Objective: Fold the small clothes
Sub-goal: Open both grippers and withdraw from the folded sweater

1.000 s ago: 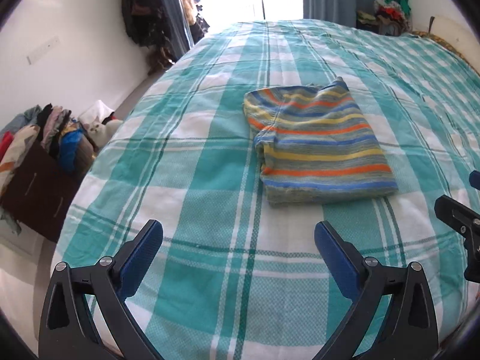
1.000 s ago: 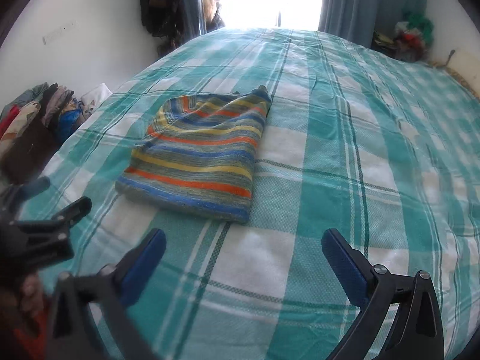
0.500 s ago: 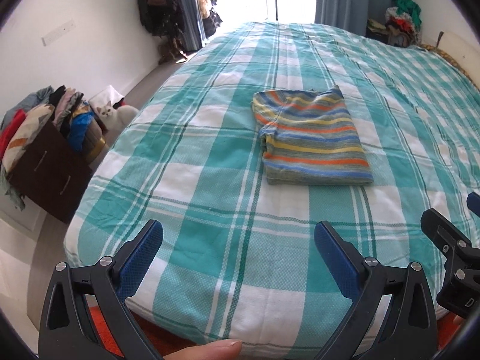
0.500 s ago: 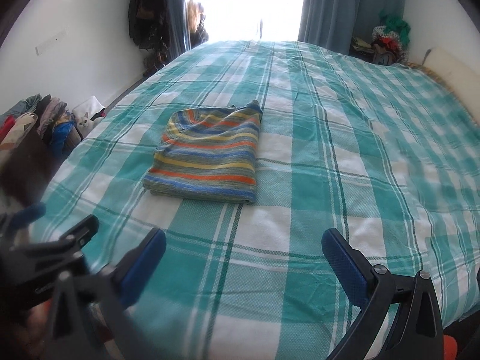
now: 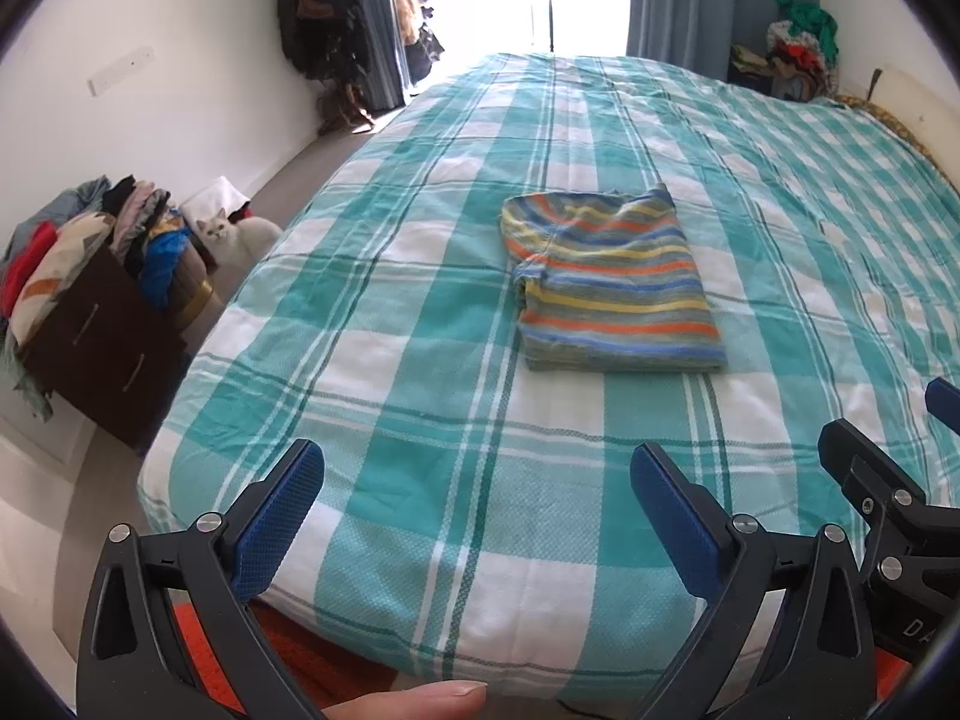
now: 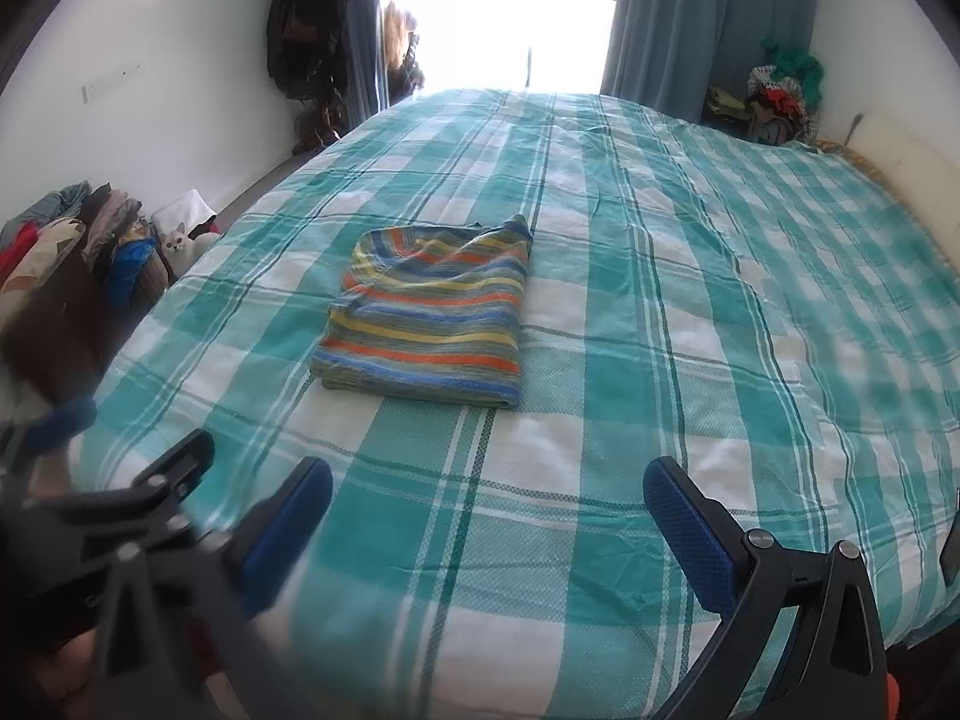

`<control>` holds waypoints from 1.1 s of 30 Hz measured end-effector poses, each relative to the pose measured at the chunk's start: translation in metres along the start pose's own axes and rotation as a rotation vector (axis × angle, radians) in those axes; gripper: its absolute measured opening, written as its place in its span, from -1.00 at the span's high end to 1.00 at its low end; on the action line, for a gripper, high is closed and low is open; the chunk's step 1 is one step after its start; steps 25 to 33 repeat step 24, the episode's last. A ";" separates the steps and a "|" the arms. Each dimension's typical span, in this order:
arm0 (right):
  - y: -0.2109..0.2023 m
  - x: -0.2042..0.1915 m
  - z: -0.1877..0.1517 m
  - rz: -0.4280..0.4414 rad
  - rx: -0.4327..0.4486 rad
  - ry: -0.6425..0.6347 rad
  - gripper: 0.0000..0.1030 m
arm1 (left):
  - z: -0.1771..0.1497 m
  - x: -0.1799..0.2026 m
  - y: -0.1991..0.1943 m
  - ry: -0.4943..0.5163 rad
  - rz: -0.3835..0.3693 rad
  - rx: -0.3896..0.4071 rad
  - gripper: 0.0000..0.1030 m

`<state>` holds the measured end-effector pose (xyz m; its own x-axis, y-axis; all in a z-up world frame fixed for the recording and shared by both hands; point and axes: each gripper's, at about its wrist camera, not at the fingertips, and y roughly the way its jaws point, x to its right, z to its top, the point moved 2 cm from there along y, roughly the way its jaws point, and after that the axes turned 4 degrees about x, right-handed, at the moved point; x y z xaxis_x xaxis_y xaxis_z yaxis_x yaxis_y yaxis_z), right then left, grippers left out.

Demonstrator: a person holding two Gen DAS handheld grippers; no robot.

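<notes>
My left gripper (image 5: 477,516) hangs over the near edge of the bed (image 5: 420,312), its blue pads (image 5: 279,516) spread wide with nothing between them. My right gripper (image 6: 489,531) is the same: jaws wide apart, empty, over the plaid cover. Each gripper shows at the edge of the other's view, side by side and not touching.

The only container I can see is the dark chest of drawers (image 5: 99,354) on the floor left of the bed. Its drawers look closed, so I cannot tell what is inside; a heap of mixed clothes (image 5: 84,246) is piled on top. A white cat (image 5: 237,234) sits on the floor just beside it. Another clothes pile (image 5: 795,54) lies in the far right corner by the curtain (image 5: 708,6).

The striped garment (image 5: 612,291) lies folded into a compact rectangle in the middle of the bed, well ahead of both grippers and apart from them.

Compared with a second ago, I have pulled both grippers back and up: the garment looks smaller and farther off, and the bed's front edge and the orange floor covering (image 5: 312,666) have come into view. The garment itself has not shifted. A fingertip (image 5: 420,702) now shows at the bottom of the left view.
</notes>
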<state>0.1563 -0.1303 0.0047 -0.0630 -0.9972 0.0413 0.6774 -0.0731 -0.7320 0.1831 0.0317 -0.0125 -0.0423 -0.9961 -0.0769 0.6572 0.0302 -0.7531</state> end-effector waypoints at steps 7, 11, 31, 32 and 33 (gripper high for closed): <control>0.002 -0.002 0.007 -0.014 0.005 -0.008 -0.99 | 0.002 -0.009 -0.002 -0.039 0.015 0.004 -0.98; 0.003 -0.001 0.008 -0.019 0.002 -0.007 -0.99 | 0.004 -0.009 -0.004 -0.043 0.020 0.013 -0.98; 0.003 0.005 0.008 -0.028 0.006 0.004 -0.99 | 0.007 -0.002 -0.009 -0.033 -0.001 0.029 -0.98; 0.003 0.005 0.008 -0.028 0.006 0.004 -0.99 | 0.007 -0.002 -0.009 -0.033 -0.001 0.029 -0.98; 0.003 0.005 0.008 -0.028 0.006 0.004 -0.99 | 0.007 -0.002 -0.009 -0.033 -0.001 0.029 -0.98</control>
